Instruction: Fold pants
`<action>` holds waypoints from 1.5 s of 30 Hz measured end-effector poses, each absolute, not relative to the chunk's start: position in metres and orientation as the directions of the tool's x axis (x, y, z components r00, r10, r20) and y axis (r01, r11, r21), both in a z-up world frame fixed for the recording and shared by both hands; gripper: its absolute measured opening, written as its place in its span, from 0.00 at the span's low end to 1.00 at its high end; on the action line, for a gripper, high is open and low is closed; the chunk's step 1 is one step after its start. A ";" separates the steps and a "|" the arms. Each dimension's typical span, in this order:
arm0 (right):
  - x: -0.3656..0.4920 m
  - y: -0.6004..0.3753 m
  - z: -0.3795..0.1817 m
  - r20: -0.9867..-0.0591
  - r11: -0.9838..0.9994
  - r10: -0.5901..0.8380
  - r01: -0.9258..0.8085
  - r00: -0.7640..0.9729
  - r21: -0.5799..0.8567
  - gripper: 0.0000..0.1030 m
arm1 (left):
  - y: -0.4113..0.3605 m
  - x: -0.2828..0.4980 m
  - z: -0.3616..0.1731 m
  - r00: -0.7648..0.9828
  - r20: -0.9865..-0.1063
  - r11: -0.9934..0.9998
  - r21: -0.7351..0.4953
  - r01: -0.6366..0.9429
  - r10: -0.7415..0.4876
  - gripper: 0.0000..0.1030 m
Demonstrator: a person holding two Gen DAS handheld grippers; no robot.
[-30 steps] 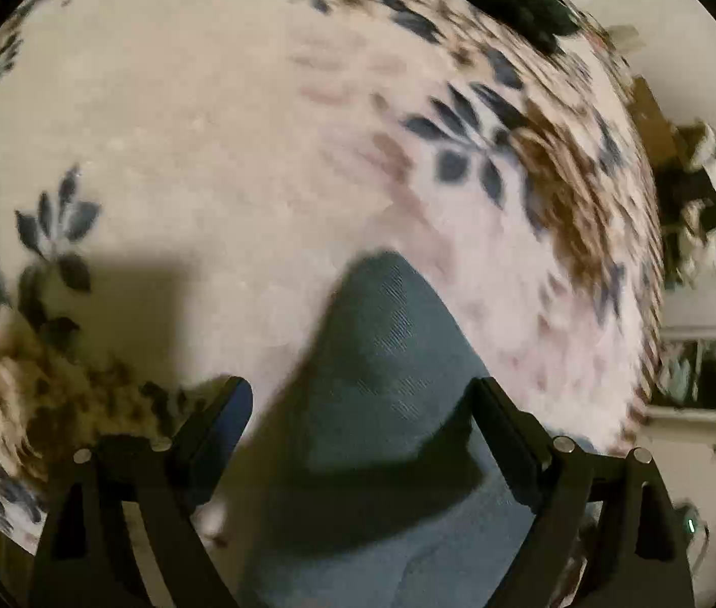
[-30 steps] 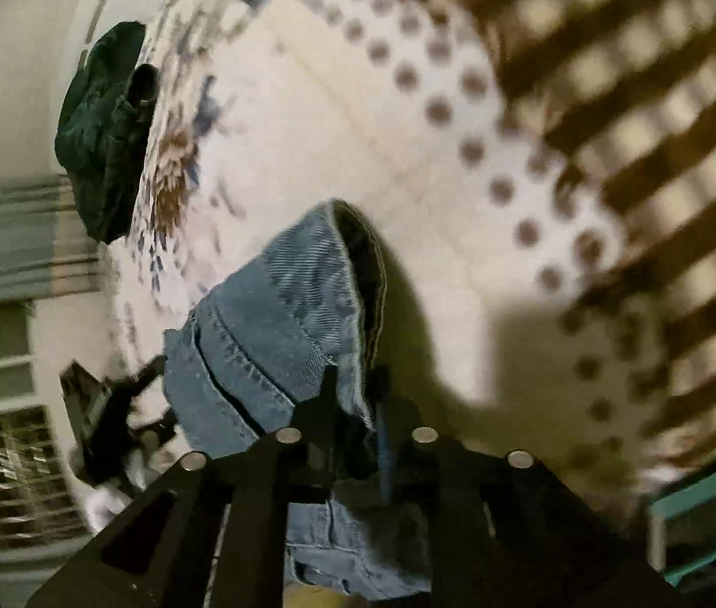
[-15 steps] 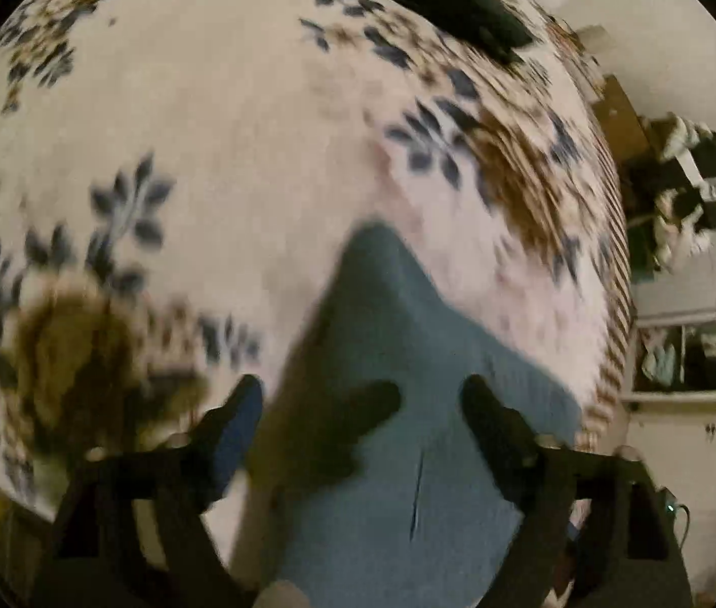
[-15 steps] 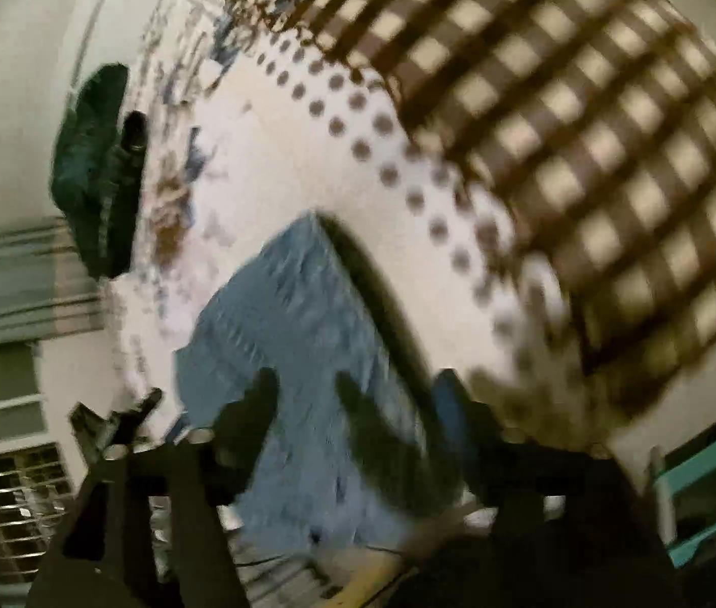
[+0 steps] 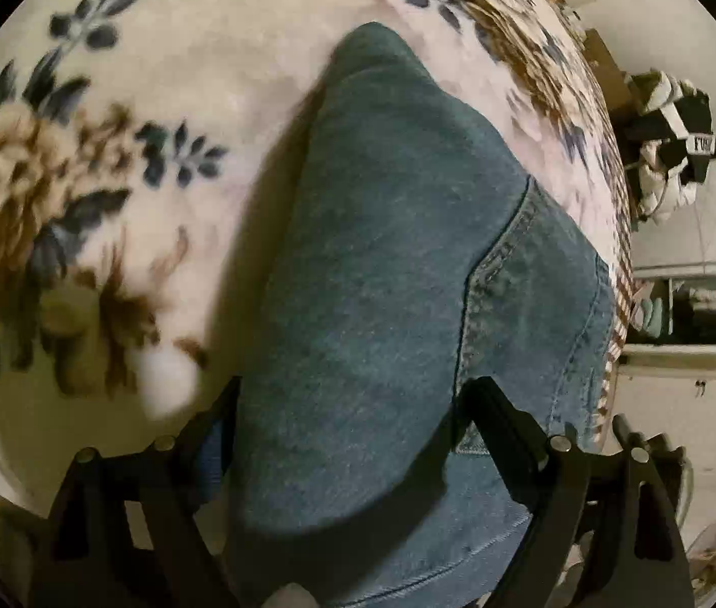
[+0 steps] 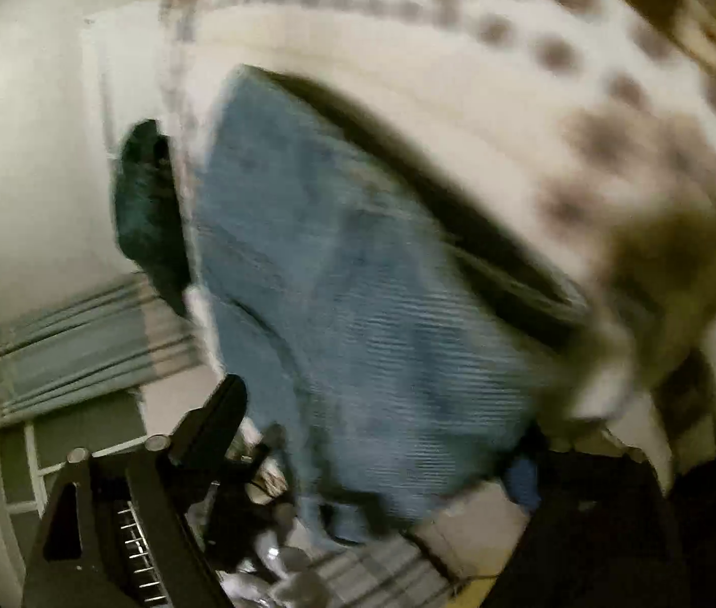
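Matt denim pants (image 5: 398, 273), fleecy blanket (image 5: 181, 50)

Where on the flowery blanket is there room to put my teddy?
Bare blanket lies left of the jeans, between the dark leaf prints. The right side is crowded: the jeans reach almost to the blanket's edge there. Nearest the left hand-held gripper, denim covers everything.

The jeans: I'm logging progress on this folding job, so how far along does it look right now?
Done: the jeans lie doubled over on the floral blanket, a layered edge showing in the right wrist view. In hand: nothing; the left tongs stand open over the denim, and the right tongs look open too, though blurred. Left: probably one more fold or smoothing; the final shape is unclear.
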State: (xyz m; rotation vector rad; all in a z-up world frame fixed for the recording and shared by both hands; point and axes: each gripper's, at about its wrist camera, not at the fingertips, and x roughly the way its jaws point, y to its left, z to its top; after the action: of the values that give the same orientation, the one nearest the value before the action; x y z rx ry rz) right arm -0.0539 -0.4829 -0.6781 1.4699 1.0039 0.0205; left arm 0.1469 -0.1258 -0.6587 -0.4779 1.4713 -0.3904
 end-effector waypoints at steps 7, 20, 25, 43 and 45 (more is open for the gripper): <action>-0.036 -0.478 -0.695 -0.546 0.133 0.584 0.593 0.601 0.795 0.84 | -0.125 0.149 -0.666 0.083 -0.831 0.829 -0.556 -0.059 -0.551 0.84; -0.038 -0.463 -0.642 -0.621 0.238 0.531 0.601 0.577 0.763 0.27 | -0.115 0.135 -0.600 0.173 -0.781 0.792 -0.610 -0.009 -0.600 0.20; -0.034 -0.462 -0.596 -0.609 0.280 0.561 0.563 0.561 0.777 0.25 | -0.108 0.133 -0.553 0.172 -0.778 0.787 -0.616 -0.018 -0.605 0.19; 0.165 -0.423 -0.434 -0.499 0.345 0.527 0.363 0.689 0.866 0.25 | -0.081 0.352 -0.398 0.356 -0.695 0.769 -0.627 0.124 -0.624 0.19; 0.222 -0.414 -0.427 -0.493 0.360 0.513 0.346 0.703 0.867 0.25 | -0.077 0.395 -0.385 0.370 -0.684 0.765 -0.631 0.133 -0.629 0.19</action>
State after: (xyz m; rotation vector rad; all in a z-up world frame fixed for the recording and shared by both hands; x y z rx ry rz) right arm 0.2224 -0.4145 -0.4270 1.2391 0.8390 0.1256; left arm 0.3950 -0.0769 -0.3849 -0.5263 1.0912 -0.5180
